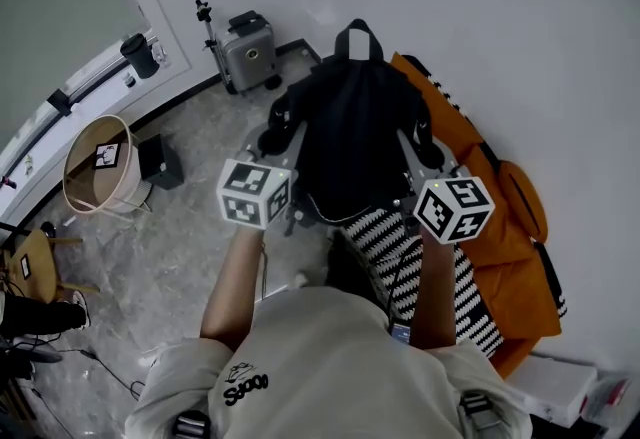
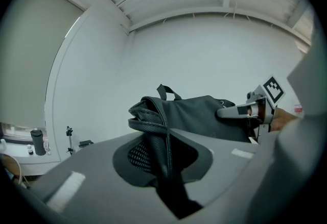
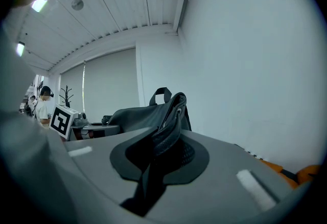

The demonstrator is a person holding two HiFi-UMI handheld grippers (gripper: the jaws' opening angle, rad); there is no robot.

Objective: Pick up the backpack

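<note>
A black backpack (image 1: 355,127) hangs in the air between my two grippers, its top handle pointing away from me. My left gripper (image 1: 277,134) is shut on the left shoulder strap (image 2: 153,118), which runs down between its jaws in the left gripper view. My right gripper (image 1: 420,145) is shut on the right shoulder strap (image 3: 171,126), likewise pinched between its jaws. In the left gripper view the backpack's body (image 2: 202,116) lies beyond the strap, with the right gripper (image 2: 240,112) past it. The right gripper view shows the bag (image 3: 135,116) and the left gripper (image 3: 97,128) behind it.
An orange sofa cover (image 1: 505,227) with a black-and-white striped cloth (image 1: 395,247) lies below and right of the bag, against the white wall. A silver suitcase (image 1: 248,52), a round basket (image 1: 100,167), a wooden stool (image 1: 30,262) and a white box (image 1: 565,387) stand on the floor.
</note>
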